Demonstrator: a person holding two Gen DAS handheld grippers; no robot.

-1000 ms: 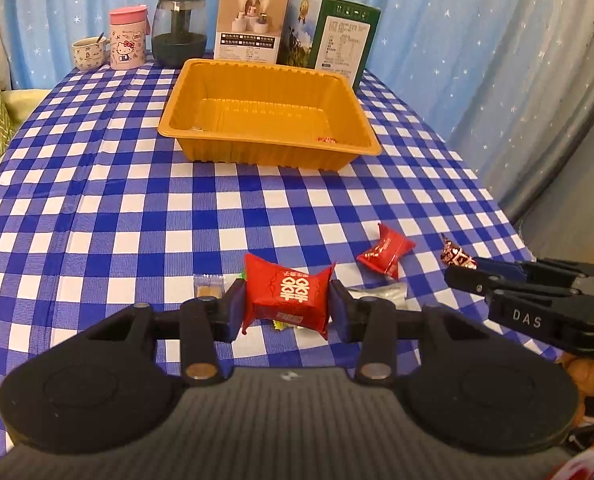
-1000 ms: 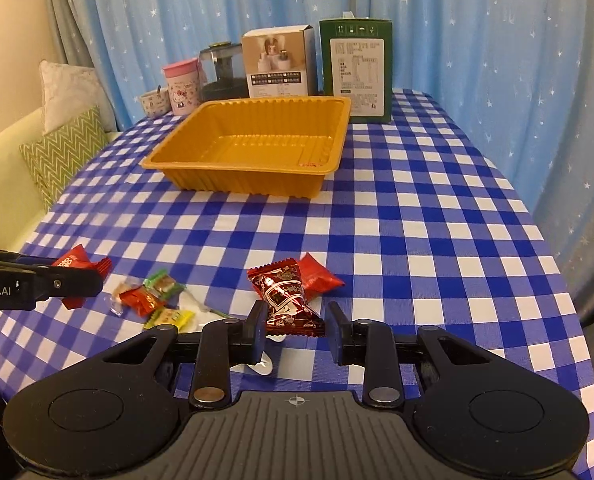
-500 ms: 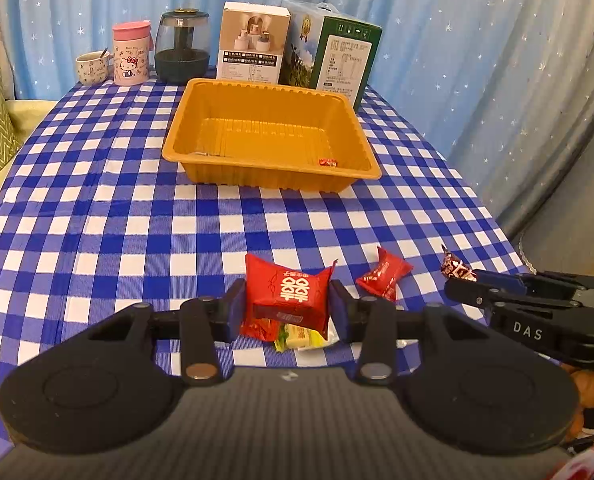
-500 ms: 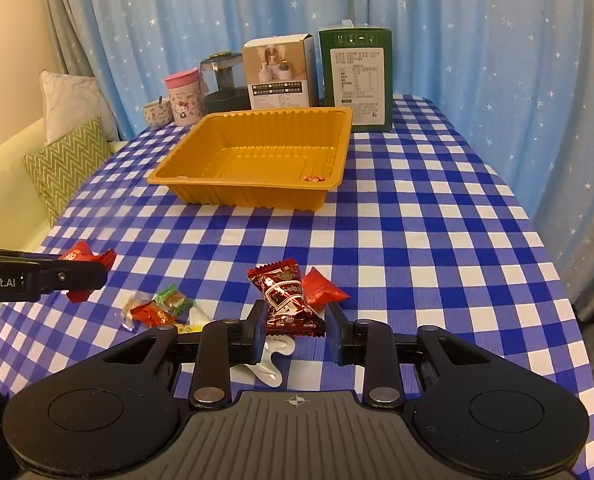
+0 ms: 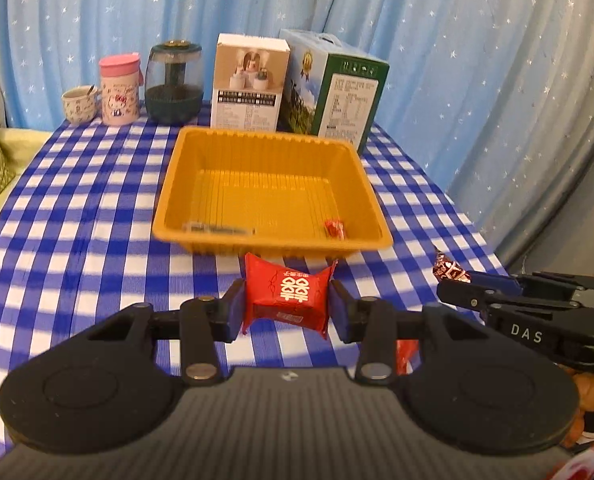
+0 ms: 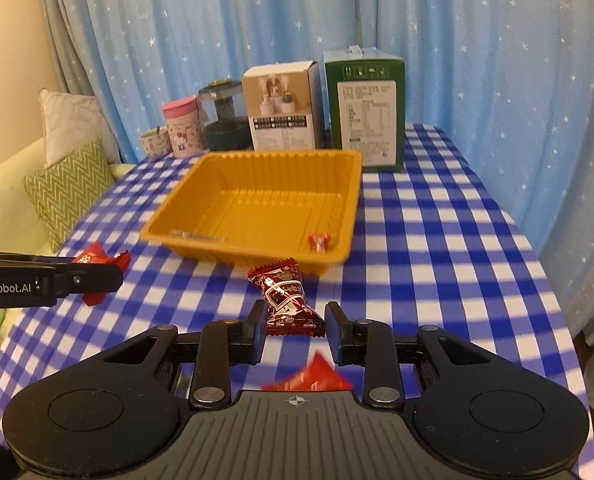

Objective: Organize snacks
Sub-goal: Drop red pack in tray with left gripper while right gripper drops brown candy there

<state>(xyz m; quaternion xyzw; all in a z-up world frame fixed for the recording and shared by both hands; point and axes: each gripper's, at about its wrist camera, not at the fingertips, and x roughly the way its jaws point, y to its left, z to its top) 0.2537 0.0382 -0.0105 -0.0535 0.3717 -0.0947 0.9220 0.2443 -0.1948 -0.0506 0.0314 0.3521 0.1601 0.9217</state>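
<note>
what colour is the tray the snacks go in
Orange-yellow; the tray shows best in the left wrist view.

red packet (image 6: 309,376) blurred, half hidden by gripper body; tray candy (image 5: 334,229) unreadable

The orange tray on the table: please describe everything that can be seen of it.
The orange tray is a rectangular, shallow, thin plastic container with ribbed walls, a ridged floor and a flat rim. It sits level on the blue checked tablecloth, in front of the white box and the green box. Inside, near the front wall, lie one small red candy and a blurred flat clear wrapper. No claw touches it.
</note>
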